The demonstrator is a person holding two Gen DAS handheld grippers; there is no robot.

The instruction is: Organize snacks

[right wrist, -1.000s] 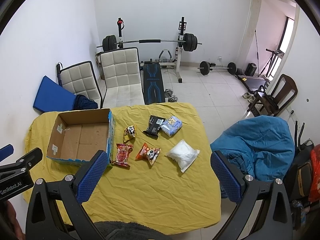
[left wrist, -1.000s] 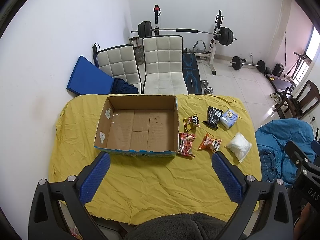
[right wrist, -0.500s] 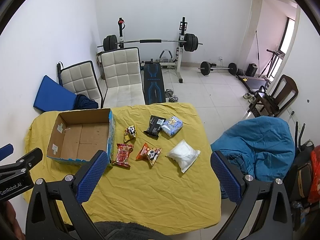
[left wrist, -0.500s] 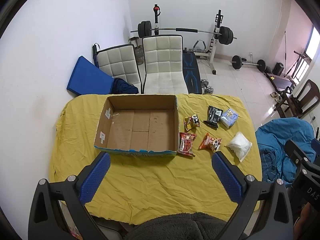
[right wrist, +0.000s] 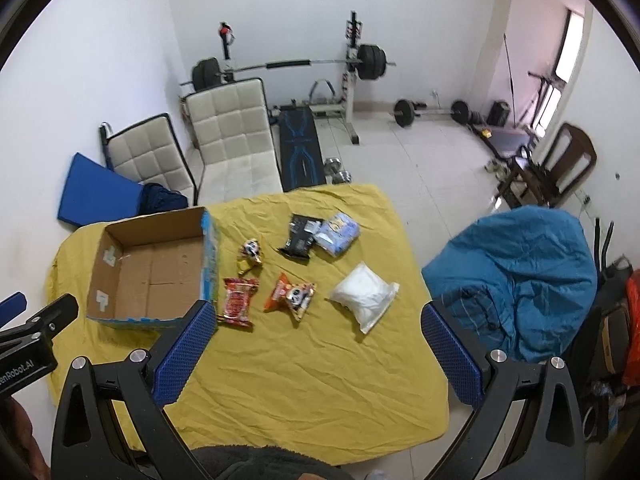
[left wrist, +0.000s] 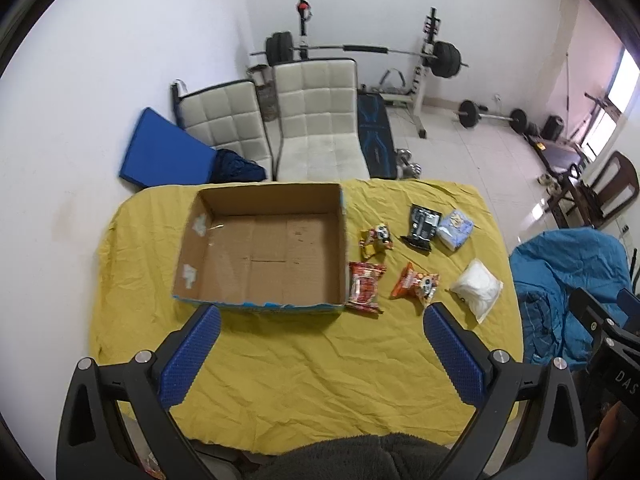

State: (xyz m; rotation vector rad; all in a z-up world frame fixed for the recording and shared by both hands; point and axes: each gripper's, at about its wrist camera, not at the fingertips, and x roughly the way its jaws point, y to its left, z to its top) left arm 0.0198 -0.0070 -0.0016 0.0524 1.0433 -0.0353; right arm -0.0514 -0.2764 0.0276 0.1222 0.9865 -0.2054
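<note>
An empty cardboard box (left wrist: 208,240) (right wrist: 106,264) sits on the left of the yellow-covered table (left wrist: 300,360) (right wrist: 300,380). Right of it lie several snack packs: a red pack (left wrist: 363,288) (right wrist: 237,301), an orange pack (left wrist: 416,285) (right wrist: 291,296), a small yellow-and-white pack (left wrist: 377,237) (right wrist: 250,255), a black pack (left wrist: 422,225) (right wrist: 301,233), a pale blue pack (left wrist: 455,229) (right wrist: 337,233) and a white bag (left wrist: 478,290) (right wrist: 365,294). My left gripper (left wrist: 322,311) and right gripper (right wrist: 320,311) both hover high above the near table edge, open and holding nothing.
Two white chairs (left wrist: 316,120) and a blue mat (left wrist: 164,156) stand behind the table, with a weight bench and barbell (left wrist: 360,50) farther back. A blue beanbag (right wrist: 516,272) sits off the table's right side. A dark wooden chair (right wrist: 560,164) stands at far right.
The left view is nearly unchanged. The right view has shifted slightly, so the table and snacks sit a little higher and closer; nothing on the table has moved.
</note>
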